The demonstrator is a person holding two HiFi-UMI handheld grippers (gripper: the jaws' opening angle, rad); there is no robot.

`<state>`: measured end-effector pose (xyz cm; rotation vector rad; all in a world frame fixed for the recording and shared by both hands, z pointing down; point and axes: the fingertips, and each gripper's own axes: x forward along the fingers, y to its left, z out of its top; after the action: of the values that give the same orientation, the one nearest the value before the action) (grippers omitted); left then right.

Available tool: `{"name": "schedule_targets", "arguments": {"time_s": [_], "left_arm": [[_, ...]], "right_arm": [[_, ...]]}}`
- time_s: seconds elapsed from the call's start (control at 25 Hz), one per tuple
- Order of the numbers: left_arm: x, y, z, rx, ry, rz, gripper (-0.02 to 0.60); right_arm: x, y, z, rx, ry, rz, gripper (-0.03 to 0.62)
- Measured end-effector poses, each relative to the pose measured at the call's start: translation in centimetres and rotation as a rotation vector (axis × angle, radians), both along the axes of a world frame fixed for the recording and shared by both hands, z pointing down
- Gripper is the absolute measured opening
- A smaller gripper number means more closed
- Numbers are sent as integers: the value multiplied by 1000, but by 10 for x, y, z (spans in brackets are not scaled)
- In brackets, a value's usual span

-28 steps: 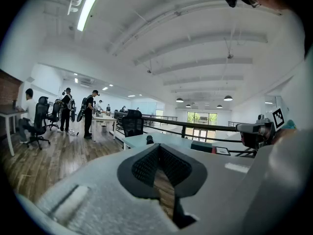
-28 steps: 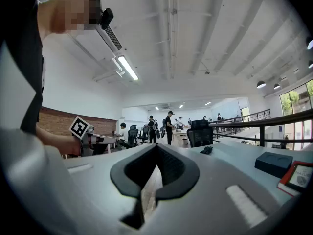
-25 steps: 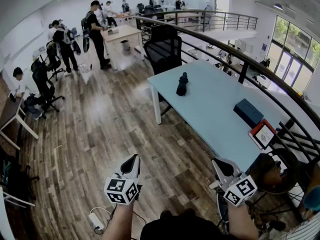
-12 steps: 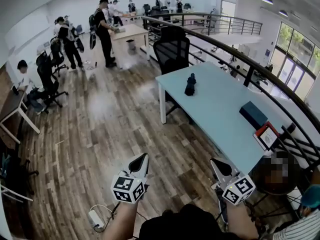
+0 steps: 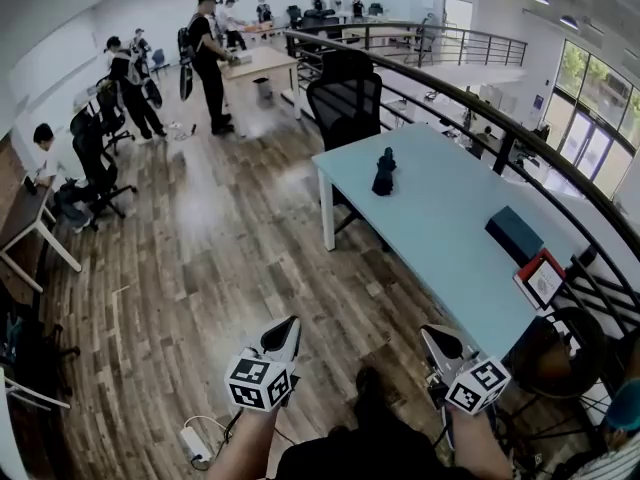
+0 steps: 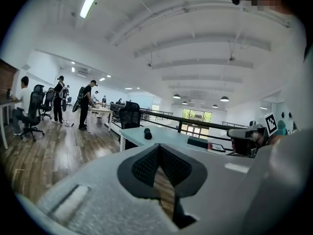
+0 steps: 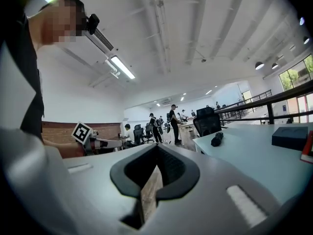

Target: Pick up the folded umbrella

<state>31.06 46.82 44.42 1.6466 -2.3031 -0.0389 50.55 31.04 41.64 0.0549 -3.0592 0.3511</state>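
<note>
The folded umbrella (image 5: 383, 173) is a short black bundle lying on the far left part of a pale blue table (image 5: 440, 218). It shows small in the left gripper view (image 6: 147, 133) and in the right gripper view (image 7: 217, 139). My left gripper (image 5: 285, 330) and right gripper (image 5: 436, 336) hang low over the wooden floor, well short of the table and far from the umbrella. Both are shut and hold nothing; the left gripper (image 6: 159, 147) and the right gripper (image 7: 155, 147) each show jaws meeting at the tip.
A black office chair (image 5: 345, 98) stands behind the table's far end. A dark blue box (image 5: 515, 233) and a red-framed tablet (image 5: 543, 280) lie on the table's right side. A curved railing (image 5: 470, 103) runs behind. Several people stand at the back left. A power strip (image 5: 193, 442) lies on the floor.
The view has moved toward the table, and the umbrella sits slightly further right in the frame. Both grippers have sunk a little lower in the picture, still shut.
</note>
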Motion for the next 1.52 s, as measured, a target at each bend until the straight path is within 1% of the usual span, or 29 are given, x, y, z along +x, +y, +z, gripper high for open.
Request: {"name": "schedule_targets", "arguments": {"time_s": [0.08, 0.2, 0.32, 0.48, 0.64, 0.8, 0.88, 1.0, 1.12, 1.24, 1.36, 1.52], "left_arm": [[-7, -17, 5, -17, 0, 8, 6], [-27, -49, 16, -39, 10, 6, 6], [-51, -91, 22, -58, 20, 19, 6], [-77, -151, 16, -68, 0, 54, 6], [-109, -198, 18, -95, 9, 39, 6], [-121, -233, 20, -107, 15, 48, 6], [-124, -247, 20, -106, 15, 60, 6], [-135, -260, 19, -108, 11, 70, 6], [-153, -269, 16, -92, 10, 67, 6], [-174, -274, 23, -83, 31, 72, 6], [-210, -284, 31, -71, 49, 83, 6], [-275, -299, 37, -51, 63, 108, 6]], "right_arm": [[-10, -17, 8, -21, -6, 4, 0], [-32, -48, 16, -41, -17, -6, 0], [-58, -86, 24, -60, -15, -8, 0], [-93, -143, 39, -102, 4, -7, 0], [-135, -187, 45, -112, 19, -48, 0], [-159, -212, 50, -110, 35, -91, 0], [-165, -225, 59, -124, 52, -85, 0], [-174, -240, 62, -155, 51, -67, 0], [-186, -255, 63, -153, 65, -48, 1], [-202, -270, 64, -156, 79, -16, 1], [-236, -279, 65, -152, 90, 0, 0], [-299, -288, 70, -150, 108, 24, 2]]}}
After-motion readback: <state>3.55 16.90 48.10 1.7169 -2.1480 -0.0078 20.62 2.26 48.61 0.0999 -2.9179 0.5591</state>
